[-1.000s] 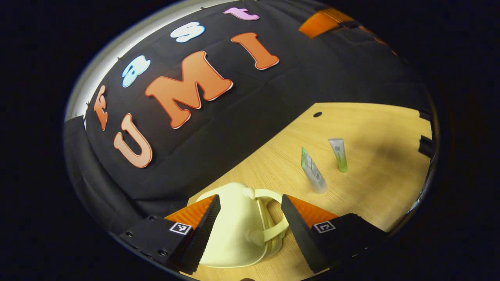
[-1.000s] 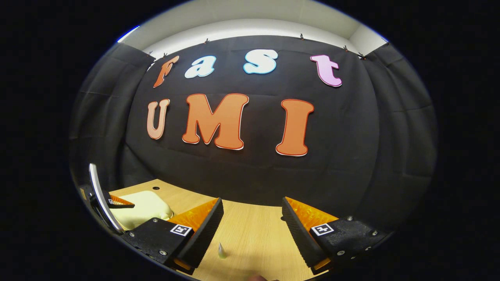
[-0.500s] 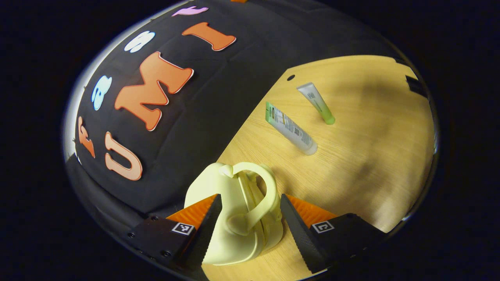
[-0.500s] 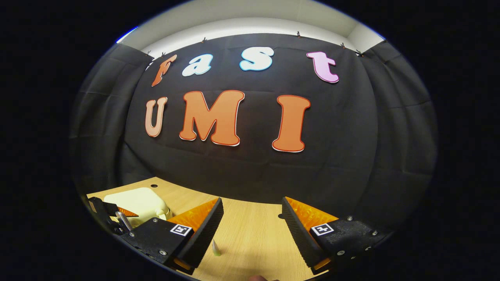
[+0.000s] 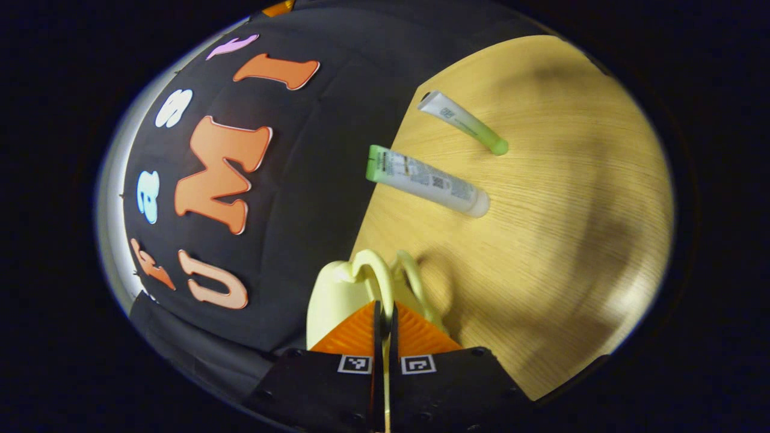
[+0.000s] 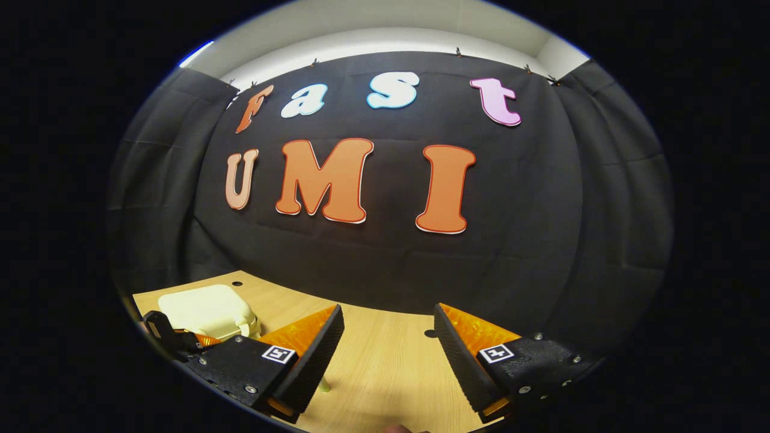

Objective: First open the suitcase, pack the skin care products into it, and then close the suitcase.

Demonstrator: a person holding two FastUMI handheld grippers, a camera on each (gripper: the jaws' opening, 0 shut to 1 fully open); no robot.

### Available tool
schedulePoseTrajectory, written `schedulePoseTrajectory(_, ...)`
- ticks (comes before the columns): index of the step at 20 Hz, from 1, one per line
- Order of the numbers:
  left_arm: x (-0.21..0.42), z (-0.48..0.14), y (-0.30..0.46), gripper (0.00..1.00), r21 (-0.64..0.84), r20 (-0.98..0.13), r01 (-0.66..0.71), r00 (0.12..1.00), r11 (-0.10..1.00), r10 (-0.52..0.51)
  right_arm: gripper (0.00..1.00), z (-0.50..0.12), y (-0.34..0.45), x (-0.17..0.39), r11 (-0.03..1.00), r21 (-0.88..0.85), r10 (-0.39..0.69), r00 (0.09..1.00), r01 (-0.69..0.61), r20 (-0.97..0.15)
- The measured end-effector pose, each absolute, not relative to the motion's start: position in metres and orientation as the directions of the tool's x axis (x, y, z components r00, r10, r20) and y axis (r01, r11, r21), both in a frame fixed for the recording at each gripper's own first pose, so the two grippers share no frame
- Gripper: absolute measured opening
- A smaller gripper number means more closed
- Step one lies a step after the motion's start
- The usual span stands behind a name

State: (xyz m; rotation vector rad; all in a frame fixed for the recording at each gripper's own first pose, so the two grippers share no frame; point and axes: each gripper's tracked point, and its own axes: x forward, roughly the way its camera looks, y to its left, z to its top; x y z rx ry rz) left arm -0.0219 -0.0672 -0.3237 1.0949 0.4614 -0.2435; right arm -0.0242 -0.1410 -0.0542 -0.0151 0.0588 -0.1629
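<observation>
pale yellow suitcase [image 5: 337, 294], orange-faced tongs [image 5: 383, 319]

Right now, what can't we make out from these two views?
- Left gripper view: the left gripper has its fingers closed around the suitcase handle; they cover the latch and seam, so whether it is open is unclear.
- Right gripper view: the suitcase is low at the left, partly behind the left gripper.
- Right gripper view: a tube is mostly hidden by the right gripper finger.
- Left gripper view: tube labels too small.
</observation>
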Motion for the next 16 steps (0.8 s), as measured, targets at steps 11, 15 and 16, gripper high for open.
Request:
schedulePoseTrajectory(11,0.008,-0.209,0.000,0.03,0.574,-0.415,0.225,0.909,0.788,0.042,0.95,-0.068,-0.107,-0.012,0.994,-0.024,-0.106,0.991,0.104,-0.079)
schedulePoseTrajectory(15,0.022,-0.170,0.049,0.03,0.480,-0.380,0.144,0.923,0.865,0.058,0.95,-0.066,-0.084,-0.003,0.994,-0.027,-0.112,0.990,0.110,-0.091)
schedulePoseTrajectory(16,0.026,-0.162,0.064,0.03,0.462,-0.373,0.125,0.926,0.878,0.064,0.95,-0.068,-0.076,0.000,0.994,-0.025,-0.107,0.989,0.105,-0.101)
